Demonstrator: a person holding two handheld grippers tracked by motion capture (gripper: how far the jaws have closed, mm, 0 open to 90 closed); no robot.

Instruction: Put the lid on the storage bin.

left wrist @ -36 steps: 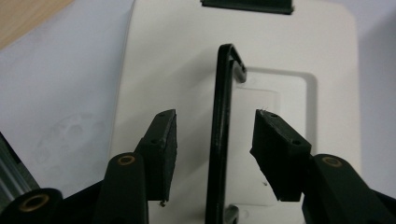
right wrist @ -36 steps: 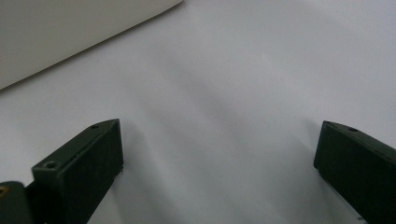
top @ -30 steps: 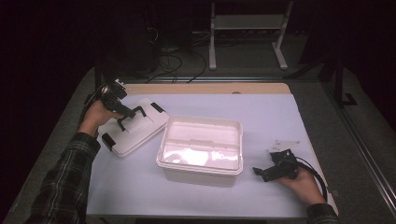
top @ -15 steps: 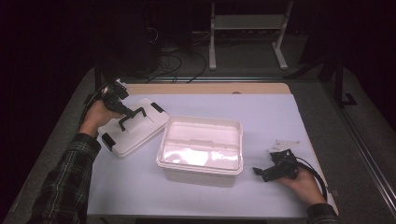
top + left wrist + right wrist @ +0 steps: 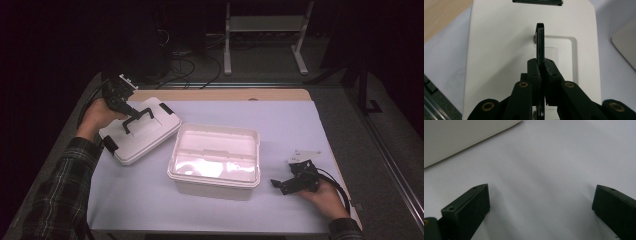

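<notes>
A white lid (image 5: 145, 137) with a black handle (image 5: 137, 118) lies at the table's left, its far side slightly raised. My left gripper (image 5: 131, 112) has just been closing and is now shut on that handle. In the left gripper view the thin handle (image 5: 540, 40) stands pinched between the pads of the left gripper (image 5: 540, 67) above the lid (image 5: 499, 50). An open white box (image 5: 216, 160) sits mid-table. My right gripper (image 5: 282, 186) rests low on the white mat at the right. Its jaws stand wide apart in the right gripper view (image 5: 541, 202), with nothing between them.
Black latches (image 5: 166, 108) sit on the lid's ends. A box corner (image 5: 461, 135) shows at the upper left of the right gripper view. A small white tag (image 5: 305, 155) lies by the right hand. A wooden strip (image 5: 225, 95) runs along the table's back, with a white stand (image 5: 262, 30) on the floor beyond.
The left gripper has closed on the lid's handle and risen a little, pulling the handle upright. The right hand has stayed still.
</notes>
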